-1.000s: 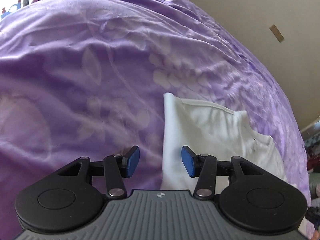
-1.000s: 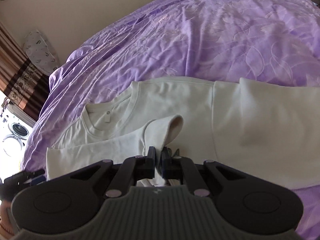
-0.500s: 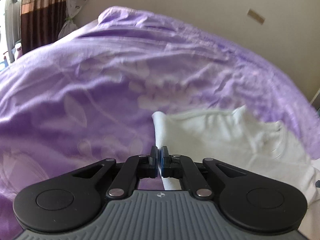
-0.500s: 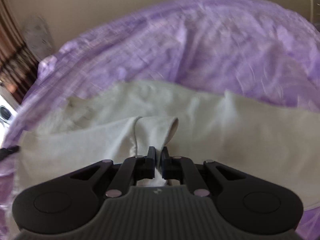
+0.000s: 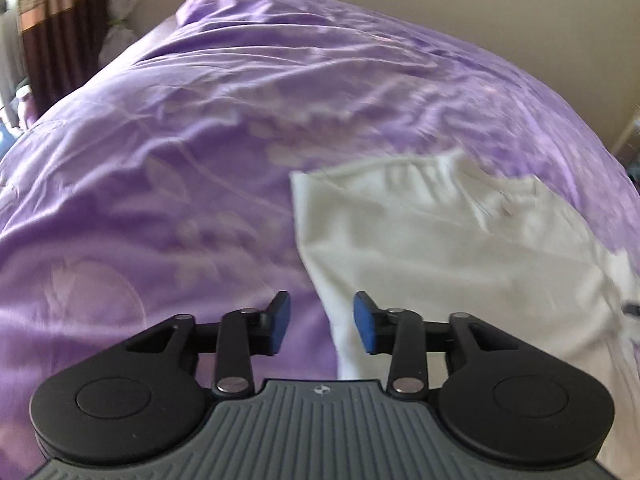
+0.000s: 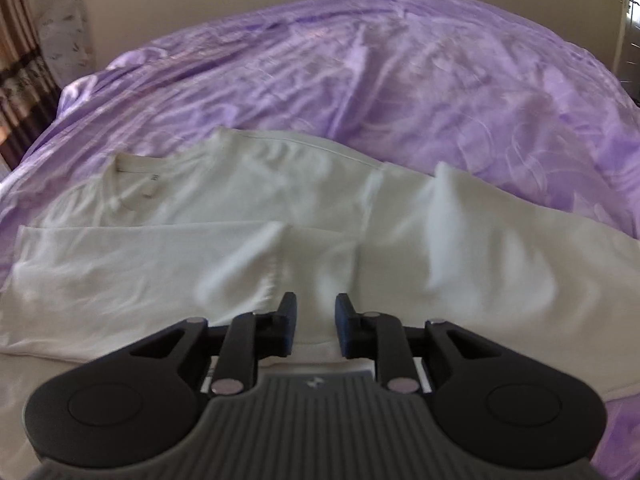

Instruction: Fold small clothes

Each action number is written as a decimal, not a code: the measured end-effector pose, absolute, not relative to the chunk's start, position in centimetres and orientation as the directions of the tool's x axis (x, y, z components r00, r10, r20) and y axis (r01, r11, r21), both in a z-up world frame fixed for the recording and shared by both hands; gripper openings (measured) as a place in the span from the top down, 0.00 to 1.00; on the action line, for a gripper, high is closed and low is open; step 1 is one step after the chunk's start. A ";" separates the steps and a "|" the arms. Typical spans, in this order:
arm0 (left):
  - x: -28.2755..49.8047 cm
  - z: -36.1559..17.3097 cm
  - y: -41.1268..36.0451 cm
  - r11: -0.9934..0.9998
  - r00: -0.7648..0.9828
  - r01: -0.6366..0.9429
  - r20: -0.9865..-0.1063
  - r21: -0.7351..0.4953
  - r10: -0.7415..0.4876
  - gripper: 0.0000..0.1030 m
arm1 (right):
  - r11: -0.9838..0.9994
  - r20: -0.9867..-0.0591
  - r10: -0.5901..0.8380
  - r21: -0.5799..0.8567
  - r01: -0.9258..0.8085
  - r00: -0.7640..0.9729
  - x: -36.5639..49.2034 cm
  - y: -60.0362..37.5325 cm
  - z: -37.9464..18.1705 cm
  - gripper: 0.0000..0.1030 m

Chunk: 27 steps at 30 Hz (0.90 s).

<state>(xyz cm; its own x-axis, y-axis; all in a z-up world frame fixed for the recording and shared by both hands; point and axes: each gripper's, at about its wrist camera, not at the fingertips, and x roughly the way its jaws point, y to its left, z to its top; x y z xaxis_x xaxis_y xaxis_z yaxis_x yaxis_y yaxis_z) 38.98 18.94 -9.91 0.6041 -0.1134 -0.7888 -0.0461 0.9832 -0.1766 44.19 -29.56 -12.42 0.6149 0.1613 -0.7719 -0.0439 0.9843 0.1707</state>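
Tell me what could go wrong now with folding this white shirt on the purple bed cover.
Both grippers, left gripper and right gripper, have just been opening and hold nothing, so the folded sleeve may spring back. The white shirt looks rumpled; folding on could trap creases. The purple cover is wrinkled and could skew edges.

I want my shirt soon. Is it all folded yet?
Not yet. The shirt lies on the purple bedspread with its sides folded in. Both grippers, left and right, have just opened and hold nothing. Its collar shows at one end, so the lengthwise fold is probably left.
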 end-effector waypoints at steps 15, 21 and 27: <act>36.0 -14.0 16.5 1.000 0.489 0.002 -0.872 0.005 0.003 0.59 | 0.900 -0.806 0.246 0.396 0.182 0.539 43.1 -33.5 -16.3 1.00; 35.2 -12.3 16.2 0.997 0.454 -0.001 -0.888 0.077 0.069 0.59 | 0.923 -0.832 0.197 0.336 0.189 0.518 42.1 -34.2 -15.8 1.00; 33.3 -9.7 16.7 0.985 0.461 -0.032 -0.872 0.168 0.164 0.65 | 0.921 -0.802 0.168 0.335 0.199 0.574 38.3 -39.3 -11.5 0.98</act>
